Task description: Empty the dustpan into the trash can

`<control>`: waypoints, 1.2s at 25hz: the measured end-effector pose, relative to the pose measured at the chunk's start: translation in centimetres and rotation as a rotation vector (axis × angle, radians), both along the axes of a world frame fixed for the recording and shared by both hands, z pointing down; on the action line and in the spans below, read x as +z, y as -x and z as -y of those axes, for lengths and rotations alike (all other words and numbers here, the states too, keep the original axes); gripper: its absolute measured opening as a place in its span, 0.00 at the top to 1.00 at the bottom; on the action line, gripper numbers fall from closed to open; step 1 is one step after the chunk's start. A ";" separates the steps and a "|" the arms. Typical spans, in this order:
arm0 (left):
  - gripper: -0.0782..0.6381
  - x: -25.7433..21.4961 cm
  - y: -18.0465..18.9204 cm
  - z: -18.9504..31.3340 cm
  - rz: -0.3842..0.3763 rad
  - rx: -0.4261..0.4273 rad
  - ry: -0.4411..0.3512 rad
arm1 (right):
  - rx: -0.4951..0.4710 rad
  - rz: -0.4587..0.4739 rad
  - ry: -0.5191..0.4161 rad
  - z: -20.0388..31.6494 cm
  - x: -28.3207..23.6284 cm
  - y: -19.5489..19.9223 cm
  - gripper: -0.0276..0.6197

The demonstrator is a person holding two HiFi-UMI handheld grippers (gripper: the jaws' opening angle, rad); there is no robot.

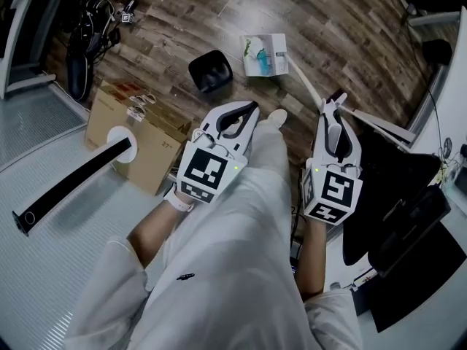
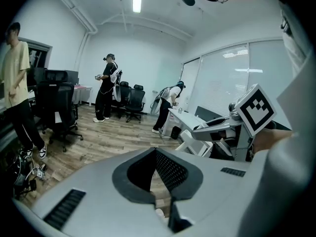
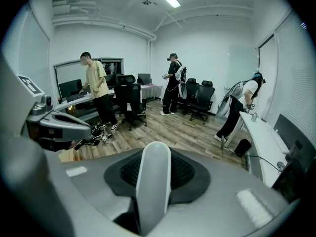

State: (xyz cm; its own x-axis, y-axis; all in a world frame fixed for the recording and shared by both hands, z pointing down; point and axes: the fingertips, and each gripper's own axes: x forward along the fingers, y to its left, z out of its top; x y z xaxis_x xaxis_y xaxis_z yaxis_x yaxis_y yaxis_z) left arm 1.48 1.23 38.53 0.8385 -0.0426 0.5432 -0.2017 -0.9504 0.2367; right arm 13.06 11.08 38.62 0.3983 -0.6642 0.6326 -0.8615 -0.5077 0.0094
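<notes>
The dustpan [image 1: 264,55], white with a teal part, shows in the head view above the wooden floor; its long white handle [image 1: 306,86] slants down to my right gripper [image 1: 334,105]. That gripper is shut on the handle, which shows as a rounded white bar [image 3: 153,181] between the jaws in the right gripper view. A small black trash can [image 1: 210,71] stands on the floor just left of the dustpan. My left gripper [image 1: 246,111] hovers close in front of the can, jaws together with nothing between them.
A cardboard box [image 1: 135,133] sits at the left, with a long black bar [image 1: 73,181] in front of it. Dark equipment and a desk edge [image 1: 408,217] fill the right side. Several people [image 3: 98,90] and office chairs [image 3: 131,100] stand across the room.
</notes>
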 end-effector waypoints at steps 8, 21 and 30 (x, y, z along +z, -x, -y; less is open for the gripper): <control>0.88 -1.4 2.1 0.9 -0.019 -0.042 -0.026 | -0.041 -0.032 -0.037 0.7 -2.5 1.7 0.78; 0.88 -2.8 5.2 3.2 -0.036 -0.111 -0.046 | -0.137 -0.056 -0.092 2.9 -6.4 4.0 0.78; 0.88 -3.3 7.9 5.9 -0.041 -0.199 -0.053 | -0.236 -0.055 -0.113 5.9 -7.2 6.2 0.78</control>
